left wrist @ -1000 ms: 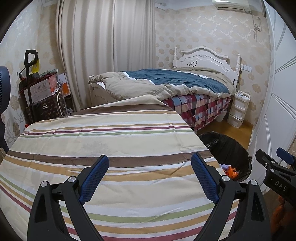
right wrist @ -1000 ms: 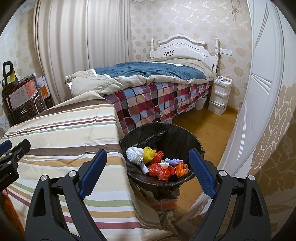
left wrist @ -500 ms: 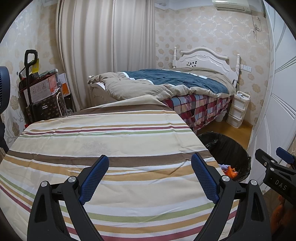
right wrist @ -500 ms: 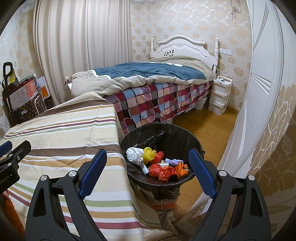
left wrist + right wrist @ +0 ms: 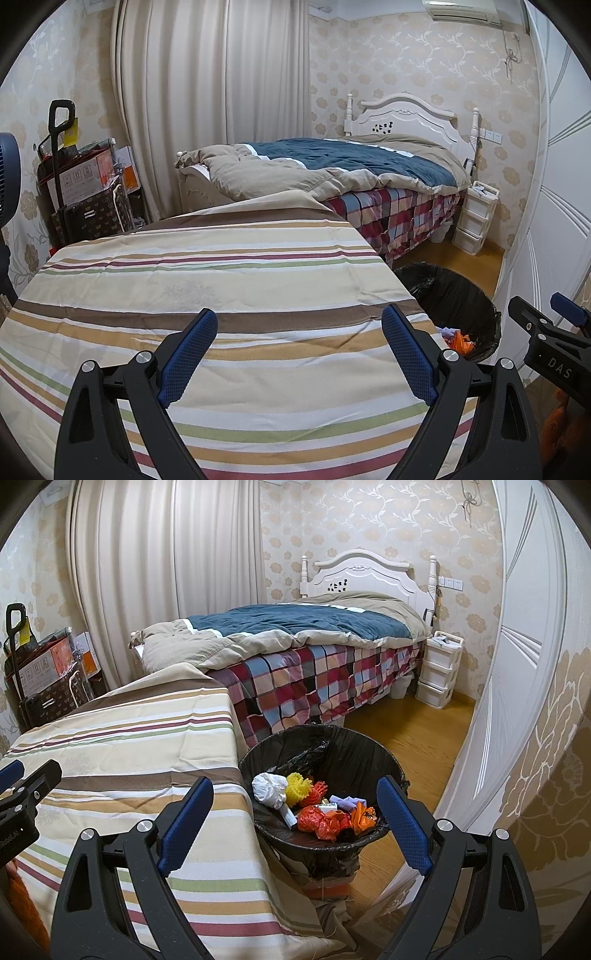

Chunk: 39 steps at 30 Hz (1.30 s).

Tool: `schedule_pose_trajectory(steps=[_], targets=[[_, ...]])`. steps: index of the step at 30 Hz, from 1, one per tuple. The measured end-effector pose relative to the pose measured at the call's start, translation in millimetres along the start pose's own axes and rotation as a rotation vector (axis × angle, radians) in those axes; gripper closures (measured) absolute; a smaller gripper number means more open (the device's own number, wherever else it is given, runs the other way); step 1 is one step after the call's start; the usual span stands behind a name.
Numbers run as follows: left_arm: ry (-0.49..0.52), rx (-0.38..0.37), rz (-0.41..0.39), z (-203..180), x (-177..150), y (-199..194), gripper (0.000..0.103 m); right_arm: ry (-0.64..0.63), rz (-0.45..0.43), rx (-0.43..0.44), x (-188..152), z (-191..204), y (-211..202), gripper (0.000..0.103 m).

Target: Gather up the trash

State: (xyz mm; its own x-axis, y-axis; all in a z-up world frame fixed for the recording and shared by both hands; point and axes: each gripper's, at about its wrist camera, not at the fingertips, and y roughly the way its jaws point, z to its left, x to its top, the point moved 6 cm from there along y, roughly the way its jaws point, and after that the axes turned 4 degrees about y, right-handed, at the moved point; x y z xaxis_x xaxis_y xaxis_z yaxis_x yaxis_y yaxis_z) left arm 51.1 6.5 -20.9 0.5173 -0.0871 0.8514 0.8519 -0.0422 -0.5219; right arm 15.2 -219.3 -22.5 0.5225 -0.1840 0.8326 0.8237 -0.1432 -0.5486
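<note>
Hiding most of trash bin (image 5: 461,295): striped tablecloth (image 5: 221,280) edge.

Striped tablecloth (image 5: 221,280): flat and bare across its top, open to passage from every side seen. Bin (image 5: 369,753): black-lined, mouth open upward, just beside the cloth's right edge, bottom heaped with crumpled trash (image 5: 314,808). Floor strip (image 5: 406,731): narrow, hemmed by bed (image 5: 314,672), white door (image 5: 517,664) and drawer unit (image 5: 437,672).
</note>
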Motion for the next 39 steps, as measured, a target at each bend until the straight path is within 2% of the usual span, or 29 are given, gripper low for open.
schedule_pose_trajectory(steps=[19,29,39], targets=[[0.005,0.006,0.001,-6.5,2.7,-2.4,0.013,0.001,-0.001,0.000,-0.2,-0.1,-0.3,0.015],[0.014,0.008,-0.032,-4.8,7.9,-6.7,0.013,0.000,-0.001,0.001,-0.3,0.0,-0.2,0.015],[0.004,-0.016,-0.006,-2.2,6.6,-0.6,0.013,0.000,0.000,0.000,-0.7,0.1,0.0,0.015]])
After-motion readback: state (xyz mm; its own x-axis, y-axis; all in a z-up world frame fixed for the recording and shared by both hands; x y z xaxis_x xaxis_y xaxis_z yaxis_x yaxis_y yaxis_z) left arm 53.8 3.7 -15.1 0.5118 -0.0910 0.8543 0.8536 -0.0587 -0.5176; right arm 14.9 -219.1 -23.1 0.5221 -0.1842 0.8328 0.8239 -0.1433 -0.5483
